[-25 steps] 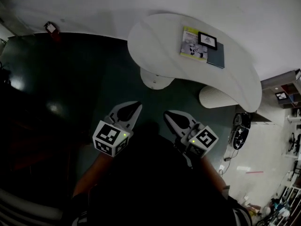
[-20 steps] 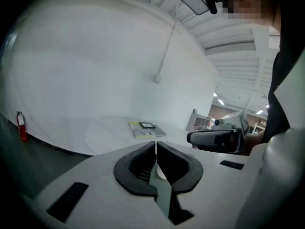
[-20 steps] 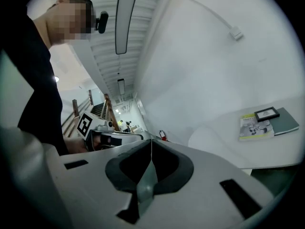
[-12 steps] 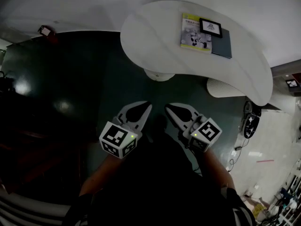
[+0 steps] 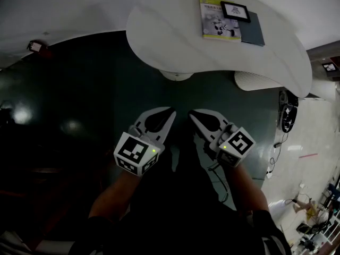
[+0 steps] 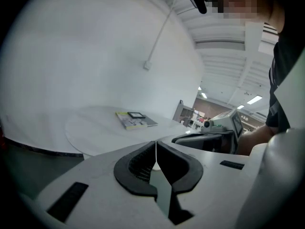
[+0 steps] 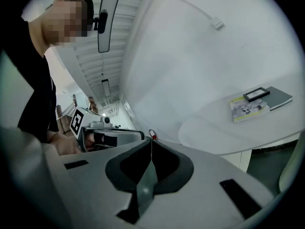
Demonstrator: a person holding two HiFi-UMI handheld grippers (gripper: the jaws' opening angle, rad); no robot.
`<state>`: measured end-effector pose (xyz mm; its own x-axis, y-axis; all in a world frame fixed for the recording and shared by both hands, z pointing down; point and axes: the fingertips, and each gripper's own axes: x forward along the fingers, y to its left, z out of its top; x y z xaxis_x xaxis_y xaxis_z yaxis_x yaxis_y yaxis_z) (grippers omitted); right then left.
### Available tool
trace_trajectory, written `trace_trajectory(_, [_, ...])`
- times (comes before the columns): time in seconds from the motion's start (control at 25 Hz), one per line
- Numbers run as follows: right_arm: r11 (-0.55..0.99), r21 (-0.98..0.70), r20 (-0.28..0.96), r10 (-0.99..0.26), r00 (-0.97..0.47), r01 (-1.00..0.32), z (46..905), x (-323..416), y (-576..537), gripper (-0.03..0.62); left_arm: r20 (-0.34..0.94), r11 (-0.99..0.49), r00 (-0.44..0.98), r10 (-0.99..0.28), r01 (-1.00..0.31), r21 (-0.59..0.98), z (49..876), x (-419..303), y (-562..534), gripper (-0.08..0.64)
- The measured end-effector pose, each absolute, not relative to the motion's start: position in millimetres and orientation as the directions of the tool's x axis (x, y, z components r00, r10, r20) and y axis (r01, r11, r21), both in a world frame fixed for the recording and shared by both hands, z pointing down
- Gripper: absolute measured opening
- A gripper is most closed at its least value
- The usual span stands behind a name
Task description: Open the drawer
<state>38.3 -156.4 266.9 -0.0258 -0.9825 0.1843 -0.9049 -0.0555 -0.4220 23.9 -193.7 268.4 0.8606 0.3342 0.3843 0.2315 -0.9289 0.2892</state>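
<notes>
Both pairs of jaws are pressed together with nothing between them. The left gripper [image 5: 170, 111] and the right gripper [image 5: 192, 112] sit side by side, tips close, over the dark green floor [image 5: 79, 89] just short of the white curved desk [image 5: 170, 31]. Where the drawer is I cannot tell. On the desk's far side lie a booklet [image 5: 217, 26] and a dark notebook [image 5: 255, 30], with a black-framed panel [image 5: 235, 11] across them. Under the desk stands a round pedestal [image 5: 177, 76]. A white wall [image 6: 95, 46] rises behind the desk.
</notes>
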Motion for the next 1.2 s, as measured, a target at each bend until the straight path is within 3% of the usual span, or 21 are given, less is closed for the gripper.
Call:
trace_trajectory(0.56, [-0.196, -0.419, 0.199, -0.972, 0.121, -0.887, 353, 62, -183, 0.017, 0.413, -0.898, 0.797, 0.440, 0.378, 0.227, 388, 48, -218, 0.018])
trace_trajectory(1.2, [-0.132, -0.335, 0.198, -0.978, 0.067, -0.933, 551, 111, -184, 0.018, 0.318, -0.945, 0.890, 0.327, 0.304, 0.120, 544, 144, -259, 0.018])
